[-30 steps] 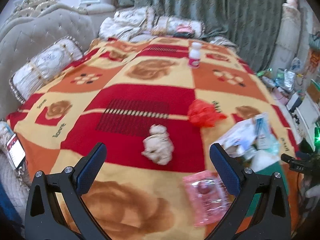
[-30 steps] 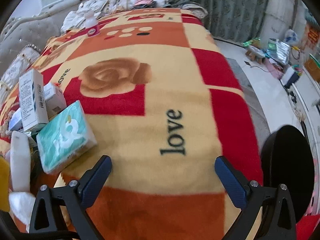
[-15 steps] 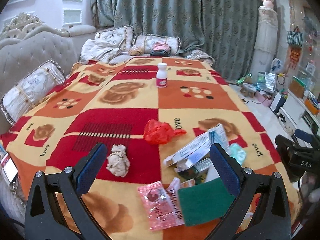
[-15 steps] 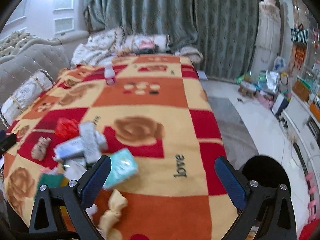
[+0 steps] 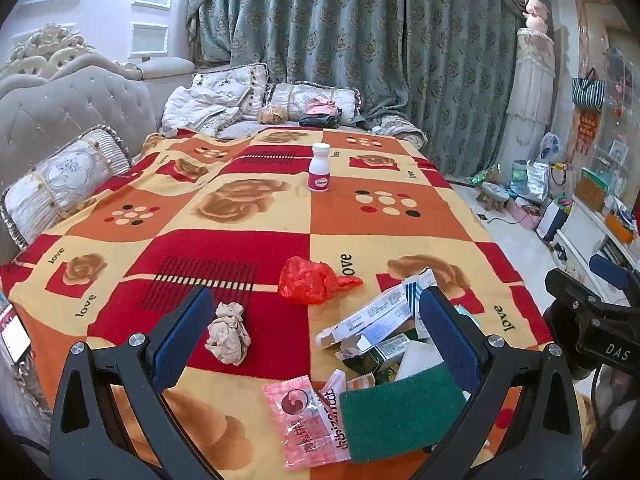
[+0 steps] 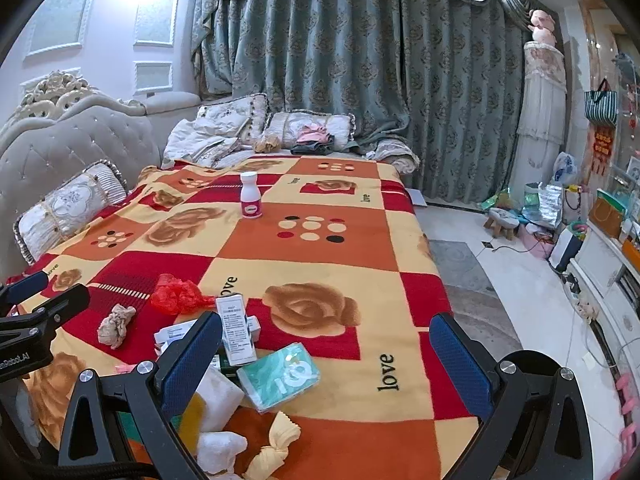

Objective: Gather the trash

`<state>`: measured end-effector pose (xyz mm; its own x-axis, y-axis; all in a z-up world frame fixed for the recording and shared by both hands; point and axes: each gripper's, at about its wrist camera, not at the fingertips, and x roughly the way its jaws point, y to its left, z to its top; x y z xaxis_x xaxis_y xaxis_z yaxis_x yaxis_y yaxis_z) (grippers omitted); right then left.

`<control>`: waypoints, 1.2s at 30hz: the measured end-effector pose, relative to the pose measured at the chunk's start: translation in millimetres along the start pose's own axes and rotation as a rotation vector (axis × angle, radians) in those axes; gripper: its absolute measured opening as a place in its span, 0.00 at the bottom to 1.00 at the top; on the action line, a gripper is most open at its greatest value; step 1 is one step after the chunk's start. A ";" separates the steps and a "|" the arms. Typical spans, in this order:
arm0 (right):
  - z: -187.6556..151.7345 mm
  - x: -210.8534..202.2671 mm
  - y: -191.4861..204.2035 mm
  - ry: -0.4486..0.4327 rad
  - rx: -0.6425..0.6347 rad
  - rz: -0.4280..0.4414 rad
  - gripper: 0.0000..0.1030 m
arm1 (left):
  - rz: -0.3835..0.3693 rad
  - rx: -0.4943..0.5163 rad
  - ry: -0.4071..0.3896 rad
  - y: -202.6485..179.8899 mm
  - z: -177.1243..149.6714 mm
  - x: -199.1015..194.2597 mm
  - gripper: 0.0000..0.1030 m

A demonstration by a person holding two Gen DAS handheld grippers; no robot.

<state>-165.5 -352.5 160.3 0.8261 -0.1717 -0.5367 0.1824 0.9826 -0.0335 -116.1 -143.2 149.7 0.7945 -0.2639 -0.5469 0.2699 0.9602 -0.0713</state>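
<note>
Litter lies on a patterned blanket (image 5: 248, 248) at the near end of a bed. A crumpled beige tissue (image 5: 228, 334), a red plastic bag (image 5: 308, 280), a pink wrapper (image 5: 306, 420), a green scouring pad (image 5: 400, 412) and opened cardboard boxes (image 5: 372, 320) show in the left wrist view. My left gripper (image 5: 316, 336) hangs open above them, holding nothing. My right gripper (image 6: 326, 354) is open too, over a mint tissue pack (image 6: 280, 374), a white box (image 6: 236, 328) and a yellow twisted wrapper (image 6: 276, 444). A white bottle (image 6: 251, 196) stands upright farther up.
Pillows (image 5: 60, 180) and a padded headboard (image 5: 68, 108) line the left side. Curtains (image 6: 360, 80) hang behind. The floor (image 6: 500, 288) to the right holds a small stool (image 6: 502, 220), bags and a black round object (image 6: 532, 364) by the bed's corner.
Both grippers have pulled up and back from the blanket, so the whole bed and room now show. Both stay open and nothing was picked up.
</note>
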 end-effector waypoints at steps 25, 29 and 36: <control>-1.4 0.2 0.7 0.011 0.008 0.017 1.00 | 0.004 -0.015 0.002 3.0 1.8 3.8 0.99; -2.2 1.2 0.4 0.016 0.009 0.018 1.00 | 0.006 -0.011 0.002 3.1 1.5 3.6 0.99; -2.6 2.9 -0.1 0.026 0.012 0.020 1.00 | 0.006 -0.013 0.002 2.7 1.6 3.7 0.99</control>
<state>-164.5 -352.9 156.5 0.8153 -0.1498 -0.5593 0.1725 0.9849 -0.0124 -111.5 -141.7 148.8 0.7952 -0.2581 -0.5487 0.2580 0.9629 -0.0790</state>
